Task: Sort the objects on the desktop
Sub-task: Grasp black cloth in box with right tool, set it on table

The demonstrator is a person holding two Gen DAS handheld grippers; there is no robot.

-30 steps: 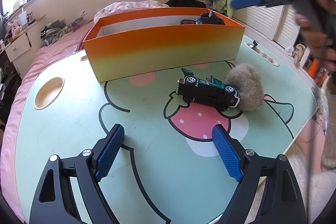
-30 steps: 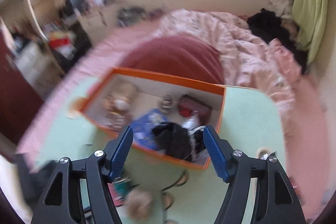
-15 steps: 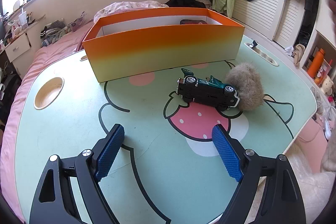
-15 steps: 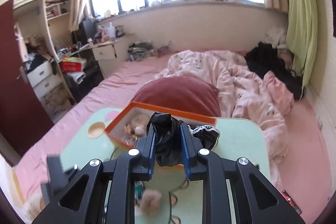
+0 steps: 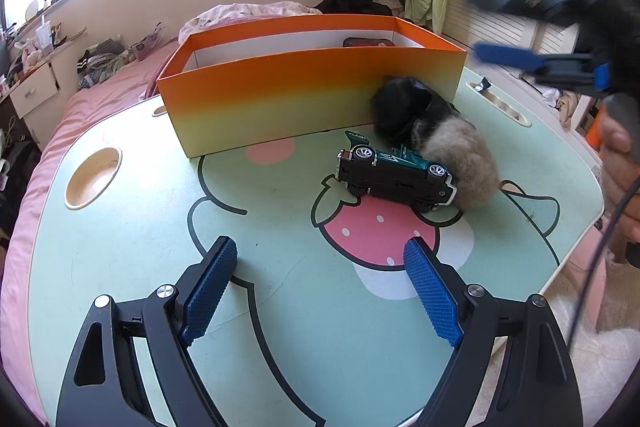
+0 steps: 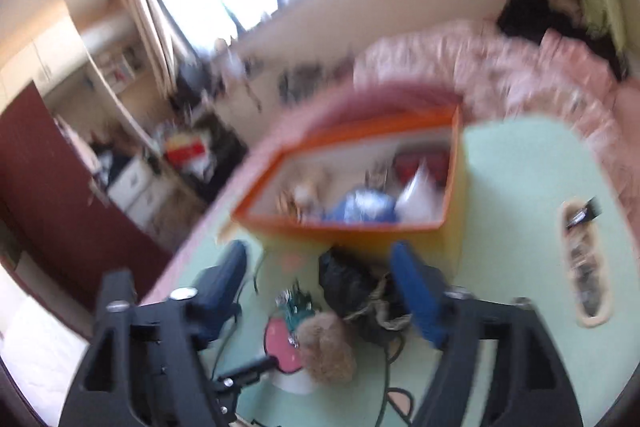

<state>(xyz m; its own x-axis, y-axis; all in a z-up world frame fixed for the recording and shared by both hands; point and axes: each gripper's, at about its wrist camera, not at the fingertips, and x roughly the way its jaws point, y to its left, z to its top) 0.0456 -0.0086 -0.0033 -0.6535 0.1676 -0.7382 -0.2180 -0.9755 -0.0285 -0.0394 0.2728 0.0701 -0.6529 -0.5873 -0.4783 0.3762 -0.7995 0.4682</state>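
The left gripper (image 5: 316, 291) stands wide open and empty above the tabletop (image 5: 120, 247). The right gripper (image 6: 320, 287), blurred, has just been opening, its jaws now spread with nothing pressed between them. Below it a crumpled black cloth (image 5: 404, 107) lies on the tabletop against the orange box (image 5: 280, 95). It touches a fluffy tan ball (image 5: 464, 151), beside a green toy car (image 5: 396, 175) tipped on its side.

A mint-green table (image 5: 120, 251) printed with a strawberry cartoon carries an orange box (image 5: 304, 95), a black cloth bundle (image 5: 404, 107) against the box's front wall, a green toy car (image 5: 394, 175) on its side, and a tan fluffy ball (image 5: 464, 155) touching car and cloth.
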